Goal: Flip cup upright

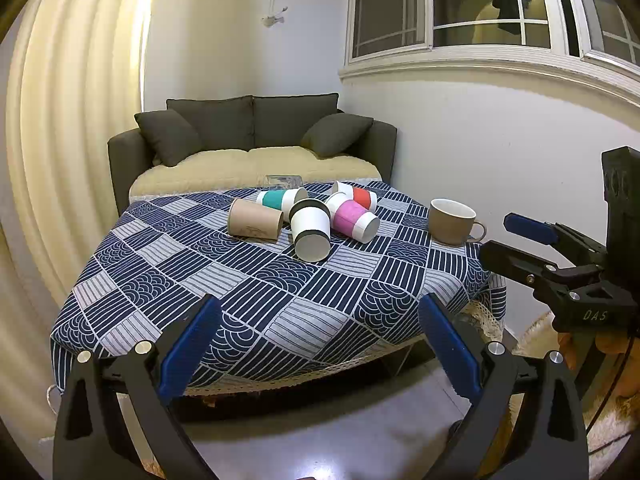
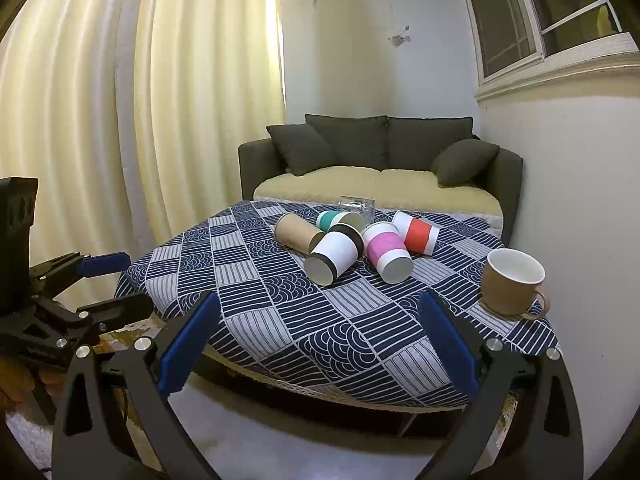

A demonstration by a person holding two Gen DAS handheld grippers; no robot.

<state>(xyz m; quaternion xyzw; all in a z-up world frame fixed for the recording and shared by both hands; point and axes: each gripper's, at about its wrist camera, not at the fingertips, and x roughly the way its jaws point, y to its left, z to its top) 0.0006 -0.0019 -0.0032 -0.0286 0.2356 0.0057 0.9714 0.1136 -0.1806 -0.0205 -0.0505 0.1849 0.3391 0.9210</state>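
You have 5 paper cups lying on their sides in a cluster near the far middle of the table (image 1: 132,264), which is covered in a navy-and-grey patterned cloth. The plain brown cup (image 1: 255,219) lies at the left of the group. The teal-sleeved cup (image 1: 282,199) lies behind it, and the white cup with black bands (image 1: 310,232) lies nearest you with one round end turned your way. The pink-sleeved cup (image 1: 353,221) lies just right of that, touching it, and the red-sleeved cup (image 1: 357,196) lies behind the pink one. From the right wrist view, the ends of the white cup (image 2: 335,257) and pink cup (image 2: 387,251) that face you look pale; you cannot tell whether anything is inside any of the 5.

Apart from the cluster, toward the right edge, a tan mug (image 1: 453,221) stands upright with its handle to the right. Its white inside looks empty in the right wrist view (image 2: 513,282). A clear glass container (image 2: 356,205) sits at the far edge; its contents cannot be made out.

Your left gripper (image 1: 320,344) hovers over the near table edge with its blue pads spread wide, holding nothing. Your right gripper (image 2: 318,344) is likewise spread wide and empty, short of the cups. The only readable writing is "DAS" on the right gripper's body, seen from the left wrist view. A dark sofa (image 1: 256,136) stands behind the table.
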